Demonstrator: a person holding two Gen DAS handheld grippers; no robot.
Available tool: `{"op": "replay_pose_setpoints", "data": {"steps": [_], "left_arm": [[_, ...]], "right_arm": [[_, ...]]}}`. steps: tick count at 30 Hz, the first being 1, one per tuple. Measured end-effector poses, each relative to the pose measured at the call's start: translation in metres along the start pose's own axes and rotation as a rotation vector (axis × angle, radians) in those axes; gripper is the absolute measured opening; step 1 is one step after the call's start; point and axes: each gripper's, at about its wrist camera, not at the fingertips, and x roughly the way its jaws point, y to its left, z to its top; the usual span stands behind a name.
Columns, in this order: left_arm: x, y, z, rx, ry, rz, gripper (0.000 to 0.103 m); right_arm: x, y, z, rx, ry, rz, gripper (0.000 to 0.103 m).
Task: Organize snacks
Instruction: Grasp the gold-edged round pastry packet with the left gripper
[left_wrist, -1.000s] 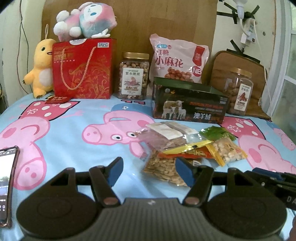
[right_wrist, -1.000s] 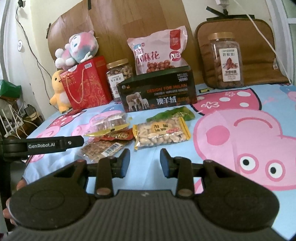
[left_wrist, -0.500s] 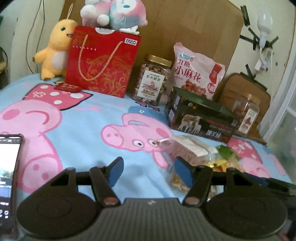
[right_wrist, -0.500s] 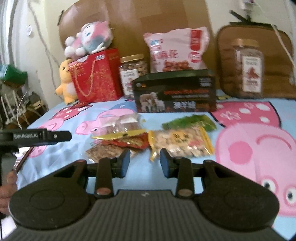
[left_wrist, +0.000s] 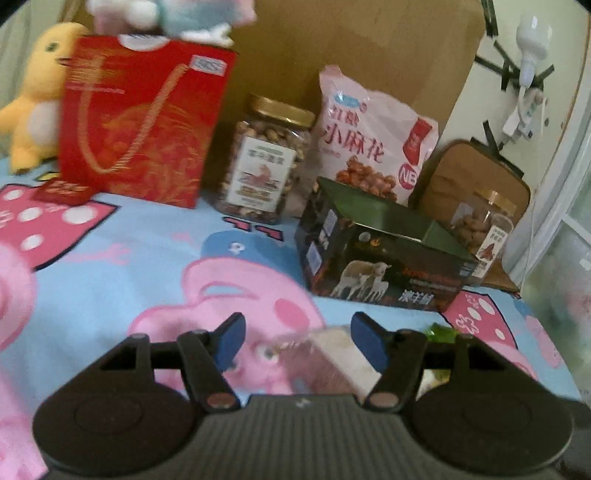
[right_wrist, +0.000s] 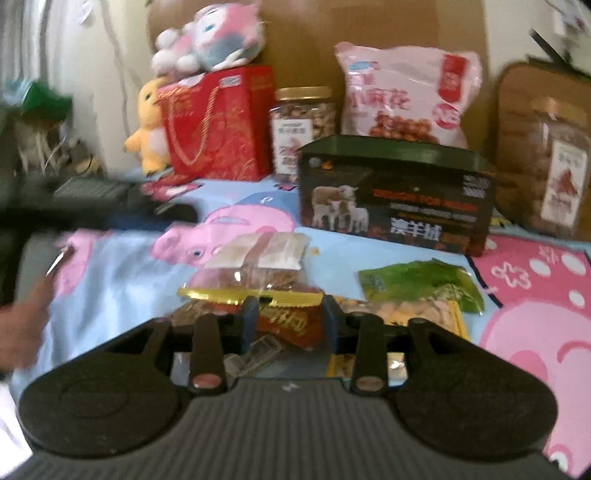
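1. Right wrist view: crinkly red-orange foil snack packet (right_wrist: 291, 323) lay in the pile on the pig-print sheet (right_wrist: 122, 258).
2. Right gripper (right_wrist: 290, 314) straddled it, jaws narrow, not visibly pinching.
3. Left gripper (left_wrist: 295, 338) gaped wide over the clear white-labelled snack bag (left_wrist: 332, 354).

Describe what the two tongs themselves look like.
Both match: the left tongs and right tongs have black fingers with blue pads, reddish pivot screws, two round black discs and a ribbed grey body. No cables or sleeves show.
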Motion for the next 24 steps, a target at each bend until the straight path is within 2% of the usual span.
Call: {"op": "replay_pose_setpoints", "data": {"steps": [2, 4, 5, 6, 10, 13, 17, 20, 22, 24], "left_arm": [[0.021, -0.003, 0.005, 0.016, 0.046, -0.014, 0.064], [0.035, -0.004, 0.004, -0.005, 0.102, -0.049, 0.061], [0.033, -0.006, 0.001, -0.002, 0.085, -0.049, 0.060], [0.030, -0.007, -0.001, 0.001, 0.081, -0.066, 0.058], [0.004, 0.003, -0.007, -0.091, 0.067, -0.200, 0.053], [-0.023, 0.008, -0.017, -0.112, 0.028, -0.235, 0.055], [-0.057, 0.027, -0.019, -0.155, -0.037, -0.177, 0.055], [-0.072, 0.048, -0.014, -0.214, -0.084, -0.098, 0.055], [-0.077, 0.059, -0.012, -0.247, -0.089, -0.066, 0.055], [-0.079, 0.064, -0.012, -0.255, -0.091, -0.051, 0.055]], "right_arm": [[0.003, 0.008, -0.001, -0.061, 0.004, -0.014, 0.049], [0.006, 0.010, 0.001, -0.082, 0.006, -0.018, 0.046], [0.007, 0.009, 0.003, -0.075, 0.006, -0.009, 0.036], [0.008, 0.006, 0.006, -0.063, 0.006, -0.007, 0.022], [0.013, 0.004, 0.023, -0.023, -0.015, 0.004, 0.020], [0.011, 0.018, 0.032, -0.046, -0.051, 0.063, 0.020], [0.016, 0.052, 0.043, -0.168, -0.091, 0.096, 0.023], [0.031, 0.072, 0.054, -0.263, -0.118, 0.092, 0.022], [0.049, 0.075, 0.062, -0.316, -0.144, 0.018, 0.022], [0.063, 0.064, 0.072, -0.291, -0.150, -0.051, 0.022]]}}
